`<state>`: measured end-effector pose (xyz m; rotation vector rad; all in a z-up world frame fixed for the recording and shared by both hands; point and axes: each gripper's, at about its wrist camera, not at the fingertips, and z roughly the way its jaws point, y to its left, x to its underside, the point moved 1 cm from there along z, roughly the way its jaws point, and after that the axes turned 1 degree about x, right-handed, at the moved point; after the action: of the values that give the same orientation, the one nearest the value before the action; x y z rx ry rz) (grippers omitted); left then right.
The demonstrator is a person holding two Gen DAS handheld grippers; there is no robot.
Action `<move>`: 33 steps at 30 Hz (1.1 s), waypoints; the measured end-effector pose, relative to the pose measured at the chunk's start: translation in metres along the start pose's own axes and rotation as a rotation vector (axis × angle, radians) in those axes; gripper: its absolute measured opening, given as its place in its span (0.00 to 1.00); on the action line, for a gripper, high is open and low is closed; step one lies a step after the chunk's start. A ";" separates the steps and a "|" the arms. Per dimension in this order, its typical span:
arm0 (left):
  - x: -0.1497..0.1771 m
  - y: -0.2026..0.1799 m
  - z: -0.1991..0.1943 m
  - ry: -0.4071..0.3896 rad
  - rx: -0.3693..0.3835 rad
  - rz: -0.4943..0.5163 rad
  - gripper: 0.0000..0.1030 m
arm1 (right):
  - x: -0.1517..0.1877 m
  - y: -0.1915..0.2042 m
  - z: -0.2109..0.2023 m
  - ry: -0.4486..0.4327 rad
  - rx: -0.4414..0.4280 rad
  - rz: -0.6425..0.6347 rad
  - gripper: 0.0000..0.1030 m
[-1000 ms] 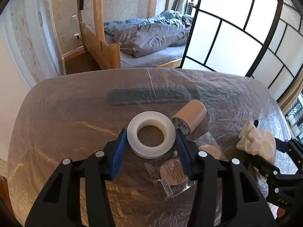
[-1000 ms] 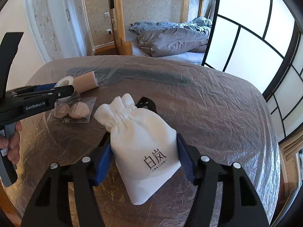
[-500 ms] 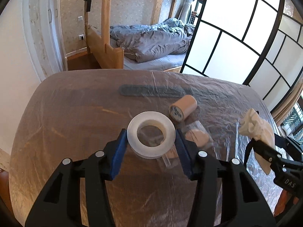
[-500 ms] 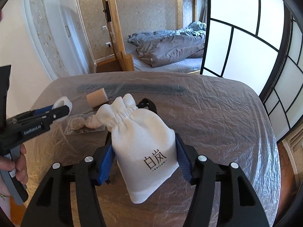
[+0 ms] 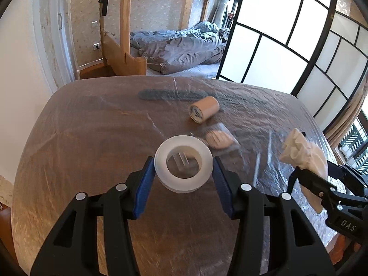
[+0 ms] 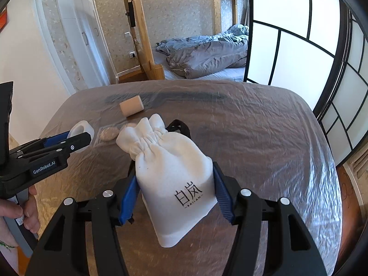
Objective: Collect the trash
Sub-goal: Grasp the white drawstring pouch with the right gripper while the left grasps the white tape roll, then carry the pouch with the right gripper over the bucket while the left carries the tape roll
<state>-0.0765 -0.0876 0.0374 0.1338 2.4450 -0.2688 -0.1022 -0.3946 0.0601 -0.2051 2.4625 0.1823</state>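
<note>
My left gripper [image 5: 183, 169] is shut on a white tape ring [image 5: 183, 166], held above the plastic-covered table [image 5: 80, 138]. My right gripper [image 6: 175, 184] is shut on a white drawstring pouch [image 6: 171, 172] with black printed characters, also lifted off the table. On the table lie a tan roll [image 5: 203, 109] on its side and a clear packet of round tan pads [image 5: 217, 138]. In the right wrist view the tan roll [image 6: 131, 105], the packet [image 6: 110, 133] and the left gripper [image 6: 76, 138] with its ring show at the left.
A dark flat strip [image 5: 172, 94] lies under the plastic near the table's far edge. Beyond the table are a wooden bunk bed with a grey duvet [image 5: 179, 50] and a black-framed sliding screen [image 5: 287, 57]. A hand [image 6: 13, 211] holds the left gripper's handle.
Both grippers have drawn back and risen a little with their loads; the tan roll and the packet now sit farther away in both views. The grips look unchanged.
</note>
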 end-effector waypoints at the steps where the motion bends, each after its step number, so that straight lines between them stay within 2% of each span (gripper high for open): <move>1: 0.004 -0.003 -0.002 0.003 0.003 0.001 0.50 | 0.004 0.001 -0.003 0.003 -0.001 -0.001 0.57; 18: 0.073 -0.038 -0.044 0.008 -0.007 -0.003 0.50 | 0.064 0.005 -0.052 0.006 -0.053 -0.028 0.57; 33: 0.129 -0.046 -0.095 -0.008 0.038 0.045 0.50 | 0.118 0.029 -0.101 -0.017 -0.024 -0.003 0.57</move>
<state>-0.2421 -0.1069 0.0349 0.2033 2.4270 -0.2953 -0.2602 -0.3970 0.0670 -0.2163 2.4441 0.2111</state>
